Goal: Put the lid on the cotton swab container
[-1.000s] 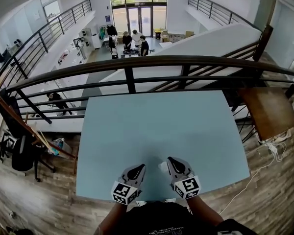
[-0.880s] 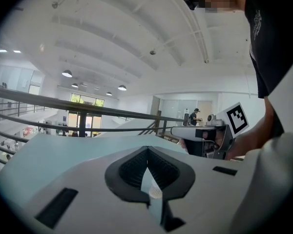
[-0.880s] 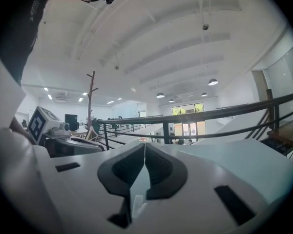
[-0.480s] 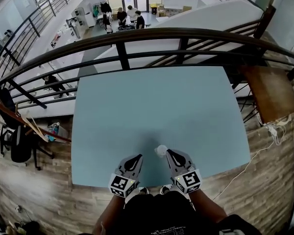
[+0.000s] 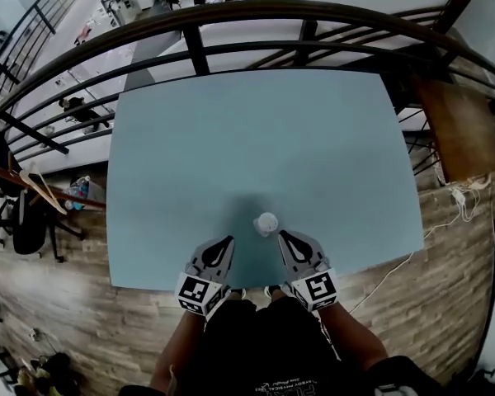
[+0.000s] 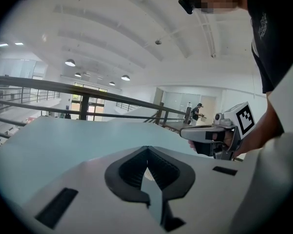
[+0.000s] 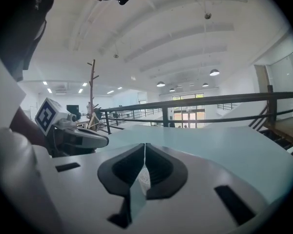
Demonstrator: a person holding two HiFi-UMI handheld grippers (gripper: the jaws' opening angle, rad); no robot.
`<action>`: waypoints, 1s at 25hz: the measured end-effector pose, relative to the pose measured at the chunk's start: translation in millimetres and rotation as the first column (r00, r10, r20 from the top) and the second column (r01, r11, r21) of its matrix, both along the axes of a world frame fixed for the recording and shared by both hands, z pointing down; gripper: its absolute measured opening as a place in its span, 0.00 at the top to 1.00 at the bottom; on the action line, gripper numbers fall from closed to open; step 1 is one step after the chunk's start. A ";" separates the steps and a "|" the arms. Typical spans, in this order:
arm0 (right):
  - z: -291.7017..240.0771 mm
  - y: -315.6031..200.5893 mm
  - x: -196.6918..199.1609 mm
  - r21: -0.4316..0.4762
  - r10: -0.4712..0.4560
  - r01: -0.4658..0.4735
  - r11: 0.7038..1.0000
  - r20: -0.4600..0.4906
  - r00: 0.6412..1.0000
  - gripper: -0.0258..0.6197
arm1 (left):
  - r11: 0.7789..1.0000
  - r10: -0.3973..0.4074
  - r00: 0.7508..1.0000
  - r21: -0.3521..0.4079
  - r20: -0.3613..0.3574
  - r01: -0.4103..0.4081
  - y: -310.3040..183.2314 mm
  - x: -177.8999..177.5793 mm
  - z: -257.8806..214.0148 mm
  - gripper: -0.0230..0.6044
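Both hands sit low at the near edge of the pale blue table (image 5: 256, 139), with the grippers side by side and tipped slightly down. The left gripper (image 5: 228, 242) has its jaws pressed together, gripping nothing. The right gripper (image 5: 282, 235) is the same: tips meeting, empty. The small, round, white cotton swab container (image 5: 266, 222) stands on the smooth tabletop just ahead, between the two tips (contents too small to tell).

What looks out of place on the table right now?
Nothing is spilled or askew. One small white round container stands alone on the blue table, just ahead of the grippers. No separate lid shows anywhere on it.
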State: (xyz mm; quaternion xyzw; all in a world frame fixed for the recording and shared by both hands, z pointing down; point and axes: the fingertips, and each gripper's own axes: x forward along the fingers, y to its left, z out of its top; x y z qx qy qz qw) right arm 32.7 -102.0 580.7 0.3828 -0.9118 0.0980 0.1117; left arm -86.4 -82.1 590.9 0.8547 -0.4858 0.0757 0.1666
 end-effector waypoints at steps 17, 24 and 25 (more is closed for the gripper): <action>54.2 11.1 -4.7 -0.058 -0.067 0.062 0.996 -0.090 0.994 0.76 | 0.997 0.058 0.998 -0.046 -0.006 -0.058 4.3 15.5 21.5 0.95; 81.1 9.8 -12.1 -0.061 -0.081 0.072 0.996 -0.162 0.983 0.65 | 0.996 0.087 0.996 -0.036 -0.009 -0.087 -4.1 18.1 22.6 0.95; 86.8 10.7 -12.2 -0.070 -0.089 0.078 0.995 -0.171 0.981 0.65 | 0.995 0.088 0.996 -0.037 -0.009 -0.088 -3.7 19.4 23.7 0.95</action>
